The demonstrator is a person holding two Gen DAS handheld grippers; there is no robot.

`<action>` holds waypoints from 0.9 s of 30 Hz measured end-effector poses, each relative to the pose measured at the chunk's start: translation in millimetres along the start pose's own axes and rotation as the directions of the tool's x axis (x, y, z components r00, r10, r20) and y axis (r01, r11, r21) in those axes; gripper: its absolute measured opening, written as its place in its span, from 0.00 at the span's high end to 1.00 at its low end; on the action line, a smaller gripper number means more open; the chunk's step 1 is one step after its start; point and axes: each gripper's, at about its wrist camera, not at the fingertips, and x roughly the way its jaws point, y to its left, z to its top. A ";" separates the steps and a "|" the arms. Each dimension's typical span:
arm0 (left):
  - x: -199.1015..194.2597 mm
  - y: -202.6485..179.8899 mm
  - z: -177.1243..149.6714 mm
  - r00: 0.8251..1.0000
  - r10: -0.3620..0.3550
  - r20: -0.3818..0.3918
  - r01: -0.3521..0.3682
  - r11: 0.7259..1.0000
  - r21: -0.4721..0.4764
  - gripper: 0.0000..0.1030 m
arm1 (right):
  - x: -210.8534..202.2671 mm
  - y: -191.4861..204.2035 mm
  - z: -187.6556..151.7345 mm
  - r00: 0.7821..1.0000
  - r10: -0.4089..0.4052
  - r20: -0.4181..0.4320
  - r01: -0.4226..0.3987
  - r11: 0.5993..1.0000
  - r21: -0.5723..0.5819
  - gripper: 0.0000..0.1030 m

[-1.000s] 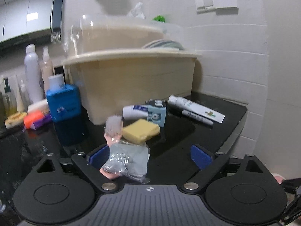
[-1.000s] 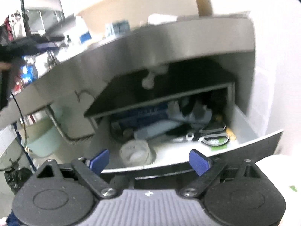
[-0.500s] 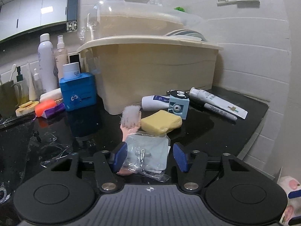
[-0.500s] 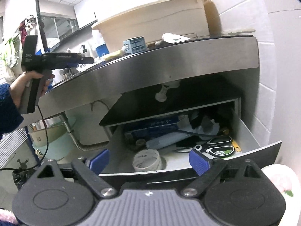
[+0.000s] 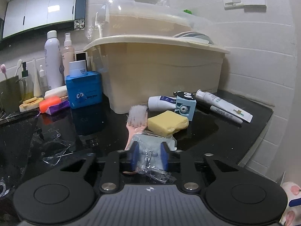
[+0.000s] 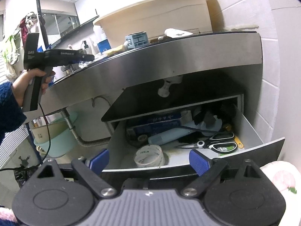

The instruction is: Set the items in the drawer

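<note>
My left gripper (image 5: pixel 148 155) is clamped on a clear plastic packet (image 5: pixel 150 148) with a grey insert, which lies on the black countertop (image 5: pixel 216 135) over the handle of a pink brush (image 5: pixel 135 121), just in front of a yellow sponge (image 5: pixel 167 123). My right gripper (image 6: pixel 148 161) hangs with its blue pads (image 6: pixel 197 162) spread wide and nothing between them, in front of the open drawer (image 6: pixel 250 130) under the counter. That drawer holds a tape roll (image 6: pixel 149 155), black-handled scissors (image 6: pixel 214 144) and a blue box (image 6: pixel 156 123).

Sharp, fisheye-bent edges; dim counter (image 5: pixel 216 131) with glossy reflections; wall (image 6: pixel 282 37) overexposed (right view); dark vignette corners.
</note>
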 end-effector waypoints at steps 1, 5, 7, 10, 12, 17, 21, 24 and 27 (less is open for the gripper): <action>-0.5 -0.2 -0.8 1.000 0.001 0.005 -0.001 1.000 0.004 0.84 | 0.5 0.3 -0.1 1.000 0.001 -0.002 -0.001 1.000 0.000 0.11; -3.3 1.8 -2.9 0.999 -0.007 0.031 0.007 1.000 -0.001 0.94 | -2.9 -1.2 -2.8 1.000 0.001 -0.004 -0.001 1.000 0.003 0.11; -3.7 4.8 -2.5 0.999 -0.016 0.034 0.017 1.000 -0.021 0.95 | -2.8 -2.2 -2.9 1.000 -0.002 -0.005 0.002 1.000 0.009 0.11; -5.3 6.7 -0.3 0.999 -0.021 0.037 0.022 0.999 -0.034 0.96 | -3.2 -3.4 -2.7 1.000 -0.006 -0.005 0.006 1.000 0.015 0.11; -9.6 7.3 3.2 0.998 -0.037 0.047 0.039 0.998 -0.044 0.96 | -3.4 -3.7 -2.5 1.000 -0.007 -0.003 0.007 1.000 0.017 0.11; -26.4 3.1 14.0 0.994 -0.059 0.090 0.062 0.998 -0.032 0.96 | -3.4 -3.7 -2.7 1.000 -0.005 -0.002 0.005 1.000 0.019 0.11; -35.6 -0.8 18.5 0.992 -0.072 0.104 0.075 0.997 -0.021 0.96 | -3.5 -3.7 -3.2 1.000 -0.002 -0.002 0.002 1.000 0.020 0.11; -41.8 -6.5 20.0 0.990 -0.093 0.107 0.095 0.995 -0.009 0.96 | -3.6 -3.8 -3.6 1.000 0.000 -0.002 0.000 1.000 0.021 0.11; -42.4 -14.4 18.3 0.989 -0.110 0.103 0.109 0.994 0.014 0.96 | -3.7 -3.8 -4.0 1.000 0.002 -0.002 -0.002 1.000 0.022 0.11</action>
